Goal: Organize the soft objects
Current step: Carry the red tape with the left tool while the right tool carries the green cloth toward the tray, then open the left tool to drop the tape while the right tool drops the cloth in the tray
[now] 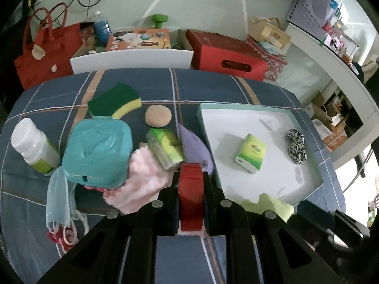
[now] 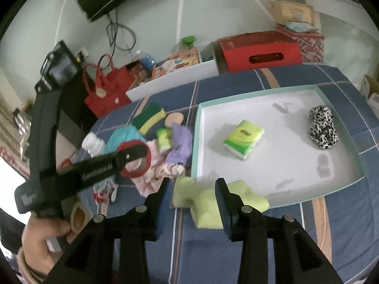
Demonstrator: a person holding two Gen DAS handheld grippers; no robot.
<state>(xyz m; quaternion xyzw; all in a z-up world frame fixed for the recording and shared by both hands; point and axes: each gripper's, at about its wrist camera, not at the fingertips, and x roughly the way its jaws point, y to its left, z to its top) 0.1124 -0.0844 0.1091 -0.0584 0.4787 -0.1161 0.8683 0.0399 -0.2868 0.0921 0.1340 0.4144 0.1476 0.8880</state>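
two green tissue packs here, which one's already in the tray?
The tissue pack lying alone on the white tray floor, near the spotted scrunchie. The other tissue pack sits outside, in the pile on the blue plaid cloth.

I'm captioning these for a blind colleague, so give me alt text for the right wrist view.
The open right gripper hovers over a lime-green cloth lying across the near rim of a white tray that holds a green tissue pack and a leopard-print scrunchie. At left, the left gripper clamps a red tape roll above a pile of soft items.
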